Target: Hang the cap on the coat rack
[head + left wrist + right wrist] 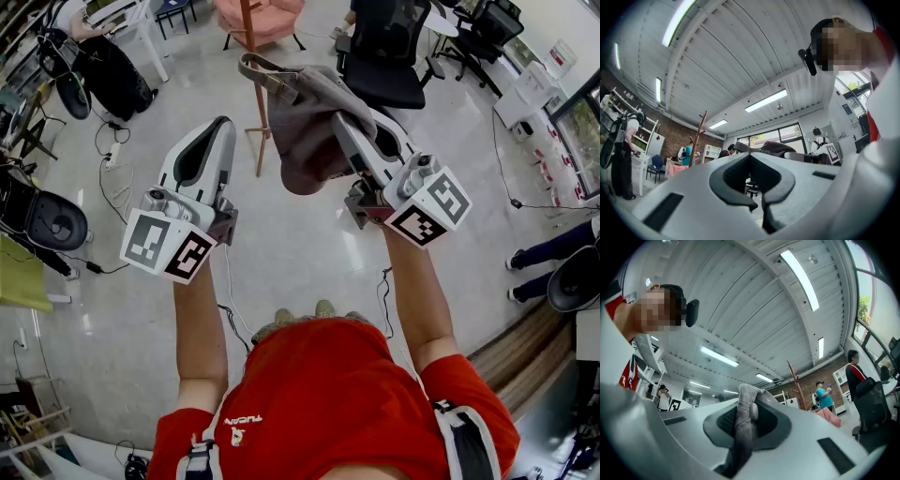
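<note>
1. The left gripper is a smooth pale-grey plastic shell with dark ribbed pads. It is pointing away from the person, clenched on nothing (its own view is showing the pads meeting).
2. The coat rack, a slim brown wooden pole, is standing on the glossy floor beyond both grippers, apart from the cap. The head view is showing its feet, while the gripper views are showing its forked pegs.
3. The cap, soft grey-brown cloth with a strap, is hanging bunched in the air.
4. The right gripper is squeezing nearly closed on a fold of the cap, which only its own view is showing.
</note>
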Demonstrator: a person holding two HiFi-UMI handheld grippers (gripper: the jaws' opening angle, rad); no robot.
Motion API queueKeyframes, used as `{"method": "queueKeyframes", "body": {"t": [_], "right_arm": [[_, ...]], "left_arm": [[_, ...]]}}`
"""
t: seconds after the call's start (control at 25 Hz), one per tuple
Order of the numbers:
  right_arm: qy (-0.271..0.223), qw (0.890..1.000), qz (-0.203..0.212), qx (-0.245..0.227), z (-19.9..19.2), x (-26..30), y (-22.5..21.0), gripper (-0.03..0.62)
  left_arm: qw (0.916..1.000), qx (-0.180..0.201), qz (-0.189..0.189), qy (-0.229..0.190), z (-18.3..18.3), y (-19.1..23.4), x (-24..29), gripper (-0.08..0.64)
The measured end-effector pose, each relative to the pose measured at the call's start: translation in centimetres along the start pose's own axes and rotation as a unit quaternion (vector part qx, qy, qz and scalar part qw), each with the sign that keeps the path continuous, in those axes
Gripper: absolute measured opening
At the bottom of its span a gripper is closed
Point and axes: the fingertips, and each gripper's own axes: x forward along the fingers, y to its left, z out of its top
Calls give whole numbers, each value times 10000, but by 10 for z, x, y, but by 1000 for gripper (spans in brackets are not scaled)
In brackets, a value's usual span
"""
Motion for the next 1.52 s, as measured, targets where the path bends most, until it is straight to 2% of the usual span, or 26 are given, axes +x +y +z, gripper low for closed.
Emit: {"method": "queueKeyframes", "body": {"t": [0.24,0.44,0.6,0.72,0.96,1.24,1.52], "right_arm": [[43,10000,45,-42,-2,6,-2,38],[12,9999,-107,50,-7,1,-7,38],[64,9999,-138,-69,-18,1,-15,38],[46,9998,-165,-126,-28,14,-33,38],[-129,9998,-159,10,-42,76,-115,38],[-360,9991,26,222,-50,120,-249,38],[-148,9994,162,285,-63,174,-367,38]], "left_arm": [[10000,-13,2,-15,-1,6,-1,8],[10000,-68,-33,-9,-9,13,-2,8],[9999,-95,-26,-53,-20,20,-3,8],[9999,-97,-2,-47,-30,41,3,8],[9998,47,133,146,-42,114,59,8],[9992,166,282,251,-82,169,181,8],[9979,91,533,348,-113,228,286,8]]}}
